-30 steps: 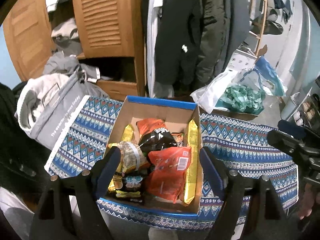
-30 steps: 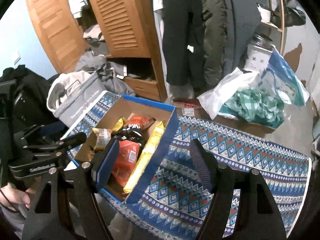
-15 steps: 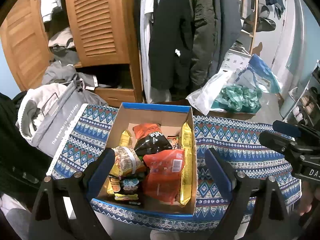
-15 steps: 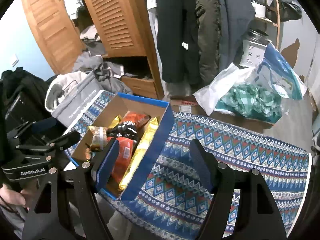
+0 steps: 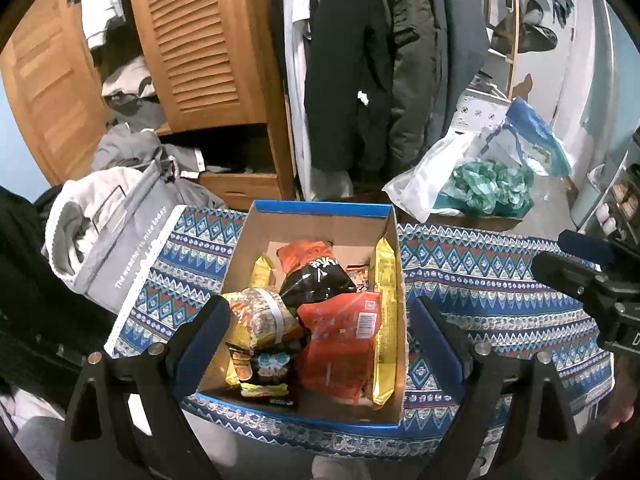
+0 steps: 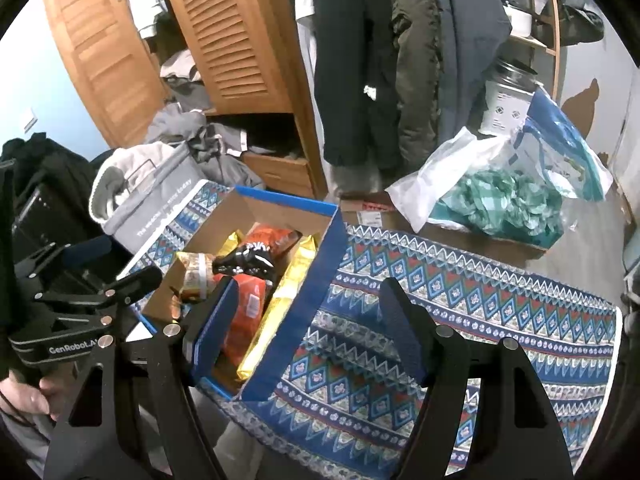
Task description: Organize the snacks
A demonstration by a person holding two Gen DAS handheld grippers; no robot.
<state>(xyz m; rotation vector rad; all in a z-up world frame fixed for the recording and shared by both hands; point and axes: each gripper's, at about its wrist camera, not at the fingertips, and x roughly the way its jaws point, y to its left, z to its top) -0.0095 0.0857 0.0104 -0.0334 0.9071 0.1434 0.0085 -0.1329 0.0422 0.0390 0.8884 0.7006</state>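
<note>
A cardboard box with blue rim (image 5: 320,209) (image 6: 320,272) sits on a patterned blue cloth (image 5: 480,280) (image 6: 460,300). It holds several snack packs: an orange pack (image 5: 340,344) (image 6: 244,320), a black pack (image 5: 316,280) (image 6: 244,260), a long yellow pack (image 5: 386,320) (image 6: 276,320) and a banded bundle (image 5: 260,316) (image 6: 196,268). My left gripper (image 5: 316,344) is open and empty above the box's near end. My right gripper (image 6: 308,332) is open and empty over the box's right wall.
A grey bag (image 5: 112,248) leans at the cloth's left edge. A plastic bag with green fabric (image 5: 480,188) (image 6: 504,196) lies beyond the cloth at the right. A wooden wardrobe (image 5: 200,40) and hanging coats (image 5: 360,60) stand behind.
Both grippers have drawn back and up a little, so the box sits lower and smaller in view. Both stay open and empty.
</note>
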